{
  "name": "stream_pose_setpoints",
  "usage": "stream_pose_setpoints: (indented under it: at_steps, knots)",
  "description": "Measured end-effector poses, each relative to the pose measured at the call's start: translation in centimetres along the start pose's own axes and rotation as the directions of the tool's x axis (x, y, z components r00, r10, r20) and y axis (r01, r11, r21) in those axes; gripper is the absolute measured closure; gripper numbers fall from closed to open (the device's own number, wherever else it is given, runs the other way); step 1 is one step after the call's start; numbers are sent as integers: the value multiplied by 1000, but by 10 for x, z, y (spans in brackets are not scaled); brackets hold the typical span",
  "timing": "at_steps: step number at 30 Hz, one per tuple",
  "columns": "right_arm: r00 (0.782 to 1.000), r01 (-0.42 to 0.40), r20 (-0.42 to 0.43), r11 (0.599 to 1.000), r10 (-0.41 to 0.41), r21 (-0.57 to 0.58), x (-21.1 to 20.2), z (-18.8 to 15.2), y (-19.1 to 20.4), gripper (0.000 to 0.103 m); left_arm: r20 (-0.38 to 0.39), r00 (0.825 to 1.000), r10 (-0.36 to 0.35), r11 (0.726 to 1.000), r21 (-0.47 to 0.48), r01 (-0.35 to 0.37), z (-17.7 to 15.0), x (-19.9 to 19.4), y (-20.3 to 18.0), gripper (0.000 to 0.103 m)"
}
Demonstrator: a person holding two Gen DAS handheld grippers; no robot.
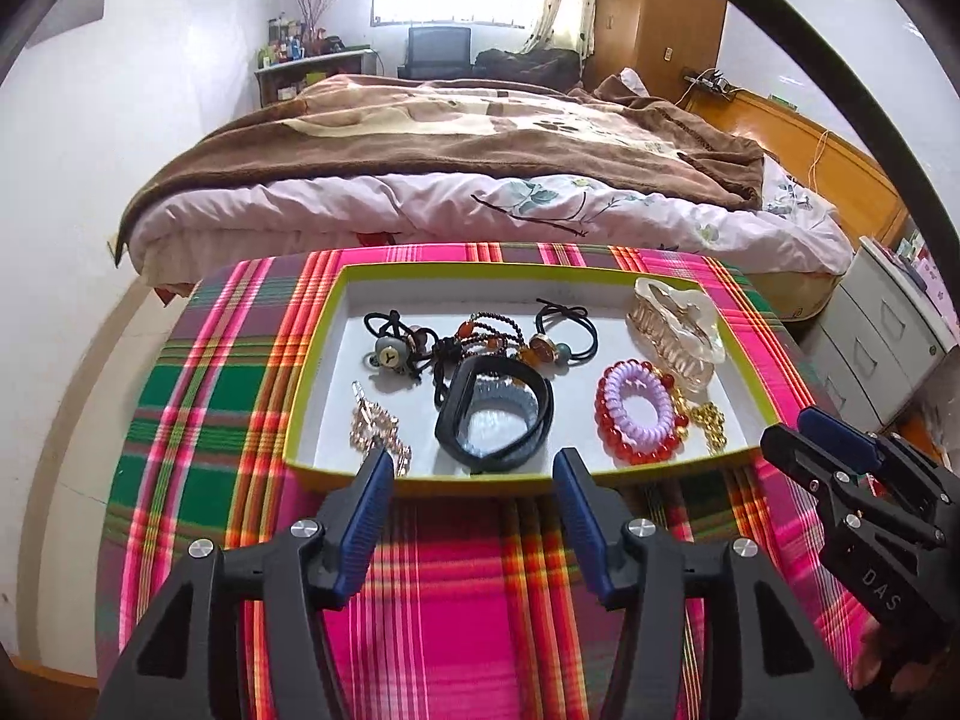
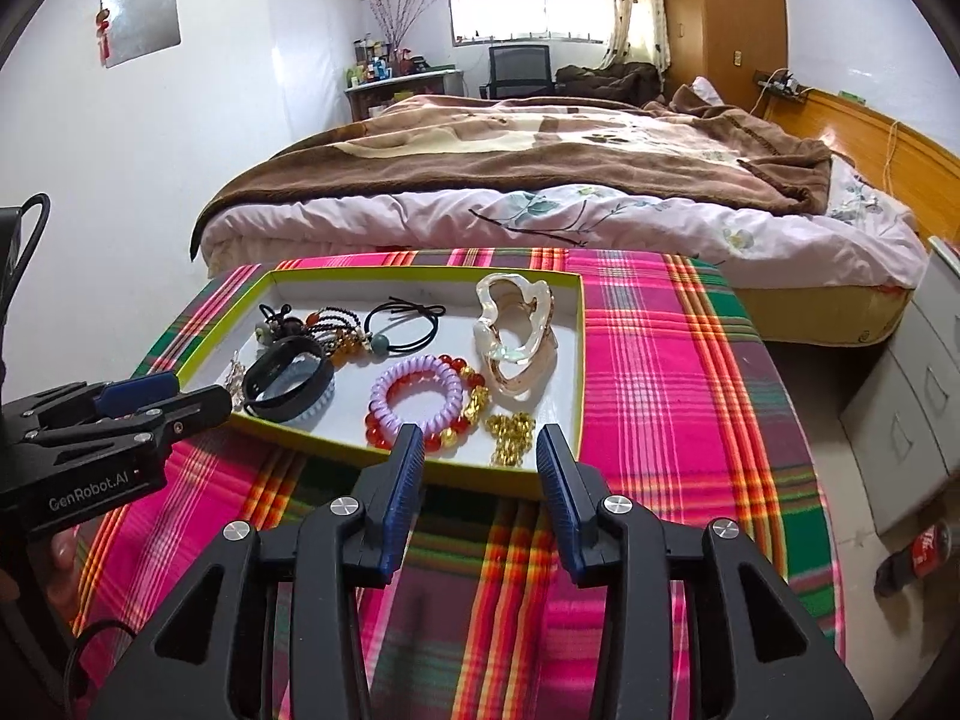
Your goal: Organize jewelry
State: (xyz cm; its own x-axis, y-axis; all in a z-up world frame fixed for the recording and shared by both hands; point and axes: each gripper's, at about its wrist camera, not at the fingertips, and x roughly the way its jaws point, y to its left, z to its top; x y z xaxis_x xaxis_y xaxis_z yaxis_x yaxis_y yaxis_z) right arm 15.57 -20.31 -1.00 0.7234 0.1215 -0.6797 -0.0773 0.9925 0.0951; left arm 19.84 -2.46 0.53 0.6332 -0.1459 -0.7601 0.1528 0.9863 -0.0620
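The left gripper [image 1: 474, 468], black with blue ribbed pads, hangs nearest the lens, its jaws wide apart and empty over the pink-and-green plaid cloth [image 1: 456, 576], just short of the shallow white tray with a lime-green rim [image 1: 318, 324]. The right gripper [image 2: 480, 444] likewise stands spread and empty at the tray's near edge. Inside the tray lie a black wristband [image 1: 492, 414] over a pale blue coil that it partly hides, a lilac spiral hair tie [image 1: 639, 405] on a red bead bracelet [image 1: 606, 426], a gold chain [image 1: 708, 426] partly cut off by the rim, a clear amber claw clip [image 1: 678, 324], tangled black hair ties [image 1: 420, 348] that are hard to separate, and a small rhinestone clip [image 1: 378, 426]. Beyond stands a bed with a brown blanket [image 1: 456, 138].
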Motion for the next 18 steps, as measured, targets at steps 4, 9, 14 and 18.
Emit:
stream_pose_setpoints:
  at_steps: [4,9,14,18]
  knots:
    - [1000,11,19,1000,-11,21,-15,-8,5,63,32,999,36,999,-6,-36,-10,-15,-2,48]
    - [998,36,53,999,-37,23,-34,-13,10,63,96,992,80,997,-11,-79,-21,-39,-5,36]
    - [997,36,70,999,-37,19,-47,-19,16,63,132,987,88,996,-11,-87,-29,-58,-5,34]
    - [996,34,76,999,-35,15,-52,-21,19,63,142,985,97,995,-3,-97,-34,-67,-8,34]
